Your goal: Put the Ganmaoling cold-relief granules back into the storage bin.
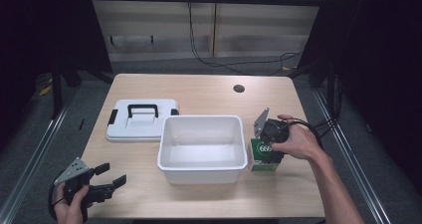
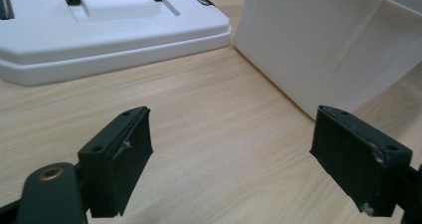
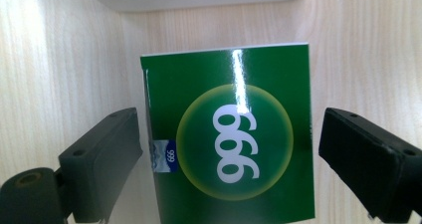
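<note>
Right claw (image 3: 226,154) open astride green box (image 3: 229,134) beside white bin (image 1: 202,142), desk's (image 1: 199,89) right edge; left claw (image 2: 231,159) open, near-left corner.

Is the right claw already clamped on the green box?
No, the right claw stands open, with gaps between both jaws and the green box.

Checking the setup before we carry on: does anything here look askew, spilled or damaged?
Nothing stands out. The white bin sits upright, its lid lies flat beside it, and the green box looks intact between the open right gripper.
</note>
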The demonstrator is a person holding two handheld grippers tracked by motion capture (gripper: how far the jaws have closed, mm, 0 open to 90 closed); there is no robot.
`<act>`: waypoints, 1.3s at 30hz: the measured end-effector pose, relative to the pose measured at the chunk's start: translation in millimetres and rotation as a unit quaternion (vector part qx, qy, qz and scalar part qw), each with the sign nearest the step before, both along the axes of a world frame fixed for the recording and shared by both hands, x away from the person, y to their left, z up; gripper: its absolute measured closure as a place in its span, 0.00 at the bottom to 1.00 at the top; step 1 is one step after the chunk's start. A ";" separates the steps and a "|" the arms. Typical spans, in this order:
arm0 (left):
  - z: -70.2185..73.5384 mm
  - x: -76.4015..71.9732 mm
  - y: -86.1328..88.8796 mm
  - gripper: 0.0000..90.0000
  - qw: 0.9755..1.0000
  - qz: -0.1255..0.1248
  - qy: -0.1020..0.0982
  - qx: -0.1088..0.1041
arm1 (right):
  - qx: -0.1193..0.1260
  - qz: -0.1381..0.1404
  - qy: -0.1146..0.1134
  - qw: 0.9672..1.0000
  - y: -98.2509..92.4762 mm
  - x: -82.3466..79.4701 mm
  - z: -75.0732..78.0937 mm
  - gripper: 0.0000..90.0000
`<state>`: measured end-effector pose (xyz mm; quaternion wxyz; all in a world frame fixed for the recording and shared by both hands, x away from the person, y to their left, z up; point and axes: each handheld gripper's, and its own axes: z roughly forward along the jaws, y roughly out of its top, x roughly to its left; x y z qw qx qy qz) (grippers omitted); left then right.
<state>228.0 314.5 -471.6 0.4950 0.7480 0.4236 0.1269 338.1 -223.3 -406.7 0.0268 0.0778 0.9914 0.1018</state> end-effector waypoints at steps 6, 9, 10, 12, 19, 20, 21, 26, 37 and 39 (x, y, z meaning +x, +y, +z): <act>0.0 0.1 0.0 0.18 1.000 0.001 0.000 0.000 | -0.024 -0.001 0.008 1.000 0.2 0.7 -5.8 0.10; 0.0 0.1 0.1 0.18 1.000 0.001 0.000 0.001 | -0.031 0.000 0.009 0.999 0.4 1.3 -9.9 0.10; 0.0 0.2 0.2 0.18 1.000 0.000 0.000 0.001 | -0.037 0.003 0.013 0.999 0.5 0.9 -11.8 0.12; 0.0 0.3 0.4 0.18 1.000 0.000 0.000 0.001 | -0.045 0.015 0.011 0.999 1.5 1.9 -16.5 0.12; 0.0 0.2 0.1 0.18 1.000 0.000 0.001 0.001 | -0.067 0.032 0.008 0.997 5.7 3.3 -21.2 0.14; 0.2 0.1 0.2 0.18 1.000 -0.001 0.000 0.000 | -0.072 0.035 0.010 0.997 6.3 3.2 -20.7 0.15; 0.2 0.0 0.4 0.18 1.000 -0.001 -0.001 0.000 | -0.072 0.036 0.009 0.997 6.6 3.4 -20.7 0.15; 0.2 0.0 0.3 0.18 1.000 -0.001 0.001 -0.003 | -0.073 0.033 0.010 0.997 6.4 4.2 -20.0 0.16; 0.2 0.3 0.5 0.18 1.000 -0.001 0.000 -0.001 | -0.074 0.018 0.016 0.997 1.0 2.2 -14.0 0.17; 0.1 0.2 0.4 0.18 1.000 -0.001 0.001 -0.002 | -0.073 0.014 0.016 0.997 -0.4 1.7 -12.2 0.17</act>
